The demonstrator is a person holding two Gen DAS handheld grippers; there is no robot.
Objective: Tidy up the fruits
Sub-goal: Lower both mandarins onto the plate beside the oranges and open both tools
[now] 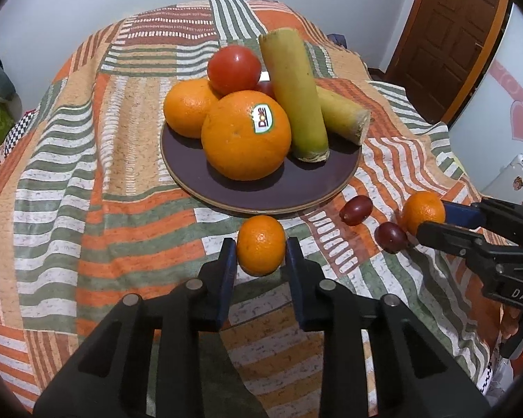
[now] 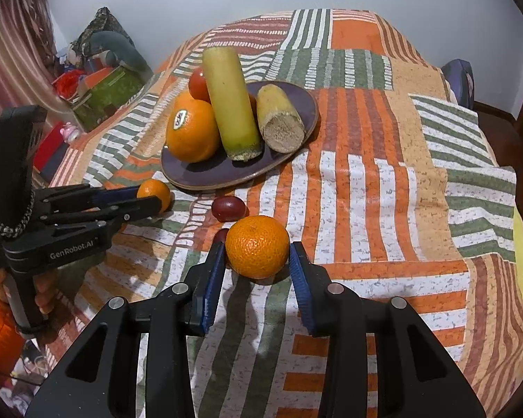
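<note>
A dark purple plate point(image 1: 261, 191) point(image 2: 191, 174) holds two big oranges point(image 1: 246, 135), a tomato point(image 1: 234, 69) and two yellow-green cane pieces point(image 1: 296, 94). My left gripper point(image 1: 260, 249) straddles a small mandarin point(image 1: 260, 245) on the cloth just in front of the plate; the blue pads touch its sides. My right gripper point(image 2: 257, 252) straddles a second mandarin point(image 2: 257, 246) point(image 1: 423, 211) to the right, with small gaps beside the pads. Two dark red grapes point(image 1: 355, 210) point(image 1: 391, 237) lie between the mandarins.
The table is covered with an orange, green and white striped patchwork cloth point(image 2: 366, 191). Cluttered bags and boxes point(image 2: 101, 80) sit on the floor at left. A wooden door point(image 1: 449, 35) is at the back right.
</note>
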